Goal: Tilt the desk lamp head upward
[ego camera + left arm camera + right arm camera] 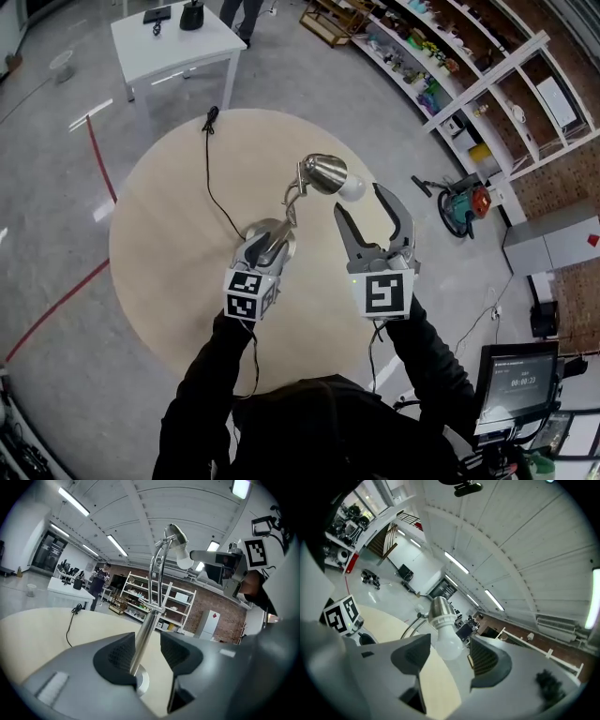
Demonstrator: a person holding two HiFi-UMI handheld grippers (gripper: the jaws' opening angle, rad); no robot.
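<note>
Here, working a desk lamp (298,202) at centre of head view, on a round table (159,253). Straddles the stem (146,629) w/ left gripper (143,645), low near the base (142,680). Holds jaws wide, w/ stem close by the left-of-frame pad and a clear gap to the other, so no clamp yet. Brackets the bulb (448,643) w/ right gripper (449,642), mid-frame in right gripper view. Holds jaws apart there too, w/ no pad on the glass. Points lamp head (323,172) toward right of frame, approx. level, so prob. yet to start the tilt.

Risks, as judged from here:
- Could crack or unscrew bulb by closing on glass rather than on the metal shade behind it.
- Could slip off that smooth, rounded shade, esp. w/ a shallow bite.
- Could drag or tip the whole lamp by pushing head up w/o a firm hold on stem, given small base and tall arm.
- Could bend the thin twin rods (157,569), upper centre of left gripper view, by forcing the joint the wrong way.
- May snag the cord (214,187), trailing toward upper left of table, on any slide of base.
</note>
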